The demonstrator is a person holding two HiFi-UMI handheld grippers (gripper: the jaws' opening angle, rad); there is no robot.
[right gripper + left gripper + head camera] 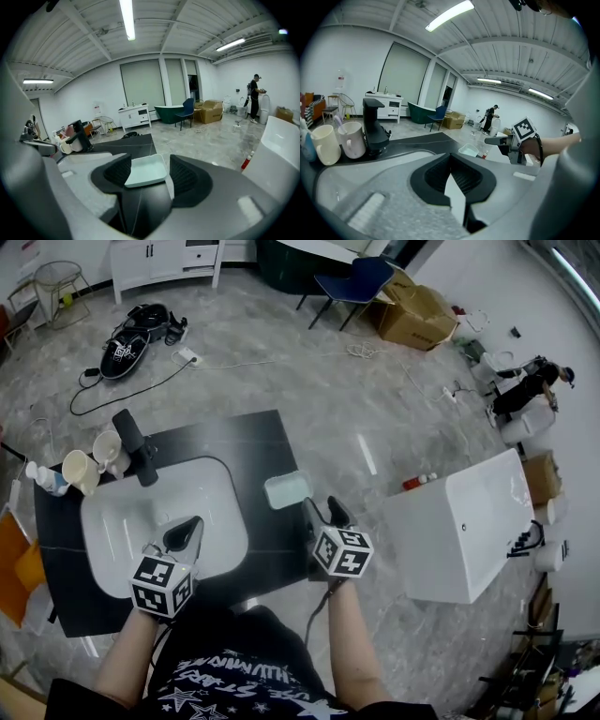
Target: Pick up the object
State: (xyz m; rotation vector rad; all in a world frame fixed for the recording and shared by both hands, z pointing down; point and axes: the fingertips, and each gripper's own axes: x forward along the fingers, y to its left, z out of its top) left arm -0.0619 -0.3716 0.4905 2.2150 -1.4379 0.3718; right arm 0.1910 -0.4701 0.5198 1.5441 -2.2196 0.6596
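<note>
Left gripper (185, 532) hangs over the white sink (122, 512), its jaws seemingly pressed together at the tips with nothing between them. Right gripper (325, 512) holds its 2 jaws spread above the black counter (248, 437). The pale green dish (287, 489) lies just beyond them at 11 o'clock, apparently untouched.

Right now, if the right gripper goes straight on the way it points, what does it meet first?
Most likely the pale green tray on the black counter. It lies centred ahead of the right gripper, whose jaws stand apart, with nothing visible between. The exact gap is unclear.
</note>
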